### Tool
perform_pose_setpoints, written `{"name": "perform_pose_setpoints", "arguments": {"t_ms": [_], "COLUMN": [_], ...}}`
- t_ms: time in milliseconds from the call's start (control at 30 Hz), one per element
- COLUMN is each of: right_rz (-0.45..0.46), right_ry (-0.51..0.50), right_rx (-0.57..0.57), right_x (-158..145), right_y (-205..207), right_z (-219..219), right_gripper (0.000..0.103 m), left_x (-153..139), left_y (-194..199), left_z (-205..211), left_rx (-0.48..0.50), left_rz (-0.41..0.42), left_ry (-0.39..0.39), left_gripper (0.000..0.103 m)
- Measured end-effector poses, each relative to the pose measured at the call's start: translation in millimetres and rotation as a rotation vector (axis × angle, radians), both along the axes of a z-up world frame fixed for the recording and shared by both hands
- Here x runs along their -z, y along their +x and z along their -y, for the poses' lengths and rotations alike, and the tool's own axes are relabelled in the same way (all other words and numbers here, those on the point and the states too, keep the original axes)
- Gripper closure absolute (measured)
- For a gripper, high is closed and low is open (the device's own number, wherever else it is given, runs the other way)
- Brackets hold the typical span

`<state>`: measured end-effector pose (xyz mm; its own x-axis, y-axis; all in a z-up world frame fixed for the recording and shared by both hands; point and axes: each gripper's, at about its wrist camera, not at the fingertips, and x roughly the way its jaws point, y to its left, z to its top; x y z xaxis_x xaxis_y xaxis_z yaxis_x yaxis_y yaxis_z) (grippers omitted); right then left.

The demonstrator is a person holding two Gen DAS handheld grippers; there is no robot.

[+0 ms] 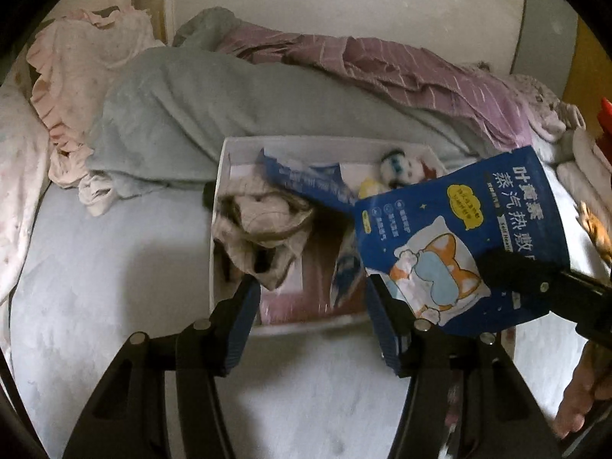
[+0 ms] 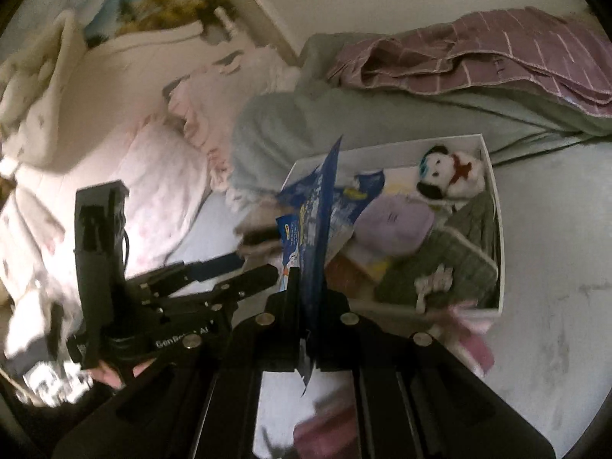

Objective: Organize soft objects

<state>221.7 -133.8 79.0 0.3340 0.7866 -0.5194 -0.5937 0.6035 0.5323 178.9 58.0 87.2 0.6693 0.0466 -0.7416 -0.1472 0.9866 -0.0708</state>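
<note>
1. Your left tongs (image 1: 311,315) stand open with nothing between the pads, hanging over the near edge of the white box (image 1: 225,153). Your right tongs (image 2: 306,298) are closed on the lower edge of a blue packet (image 1: 459,237), which stands edge-on in the right wrist view.
2. The packet hangs over the right part of the box, just beside your left tongs' right finger.
3. The box lies on the bed's pale sheet (image 1: 114,287). Inside it are a crumpled beige cloth (image 1: 260,229), more blue packets (image 1: 306,181), a small plush toy (image 2: 455,174), a lilac pouch (image 2: 394,222) and grey-green fabric (image 2: 440,260).
4. Bare sheet lies open on the near and left sides of the box.
5. Behind the box a grey blanket (image 1: 183,103) presses against its far wall, with a purple striped cover (image 1: 382,65) on top.
6. Pink ruffled bedding (image 1: 76,69) is heaped at the left, with a pale wall (image 1: 344,0) beyond the bed.
</note>
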Motion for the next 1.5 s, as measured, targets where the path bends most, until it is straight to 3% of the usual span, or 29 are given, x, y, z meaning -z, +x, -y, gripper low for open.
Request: {"name": "perform_pose_setpoints", "arguments": {"t_ms": [133, 433, 567, 700, 800, 867, 900, 933, 1133, 1300, 1500], "right_rz": [-0.054, -0.288, -0.346, -0.366, -0.334, -0.257, -0.224, -0.197, -0.054, -0.011, -0.005], "right_ry": [0.023, 0.077, 0.093, 0.109, 0.094, 0.042, 0.017, 0.001, -0.115, -0.168, -0.149], "right_rx": [0.026, 0.161, 0.186, 0.186, 0.179, 0.168, 0.165, 0.165, 0.158, 0.131, 0.119], "right_x": [8, 38, 48, 53, 43, 28, 23, 19, 0, 2, 4], "right_y": [26, 81, 97, 107, 100, 86, 81, 75, 50, 25, 13], "right_z": [-5, -9, -20, -27, -25, -22, -21, -18, -7, 7, 15], "right_gripper": [0.097, 0.097, 0.097, 0.091, 0.082, 0.058, 0.038, 0.031, 0.03, 0.03, 0.03], "left_x": [-3, 9, 30, 32, 28, 24, 21, 19, 4, 4, 30], "left_y": [23, 63, 91, 89, 73, 63, 55, 49, 11, -20, -59], "left_z": [-5, -21, -24, -28, -34, -36, -35, -34, -5, 3, 9], "left_rx": [-0.007, -0.022, -0.016, -0.054, -0.06, -0.06, -0.062, -0.063, -0.025, -0.025, -0.006], "left_rz": [0.0, -0.148, -0.271, -0.226, -0.198, -0.178, -0.158, -0.143, -0.071, -0.101, -0.189], "left_ry": [-0.018, -0.038, -0.066, -0.062, -0.151, -0.184, -0.191, -0.192, -0.094, -0.032, -0.108], "left_gripper": [0.046, 0.047, 0.051, 0.051, 0.049, 0.046, 0.045, 0.044, 0.044, 0.044, 0.044]}}
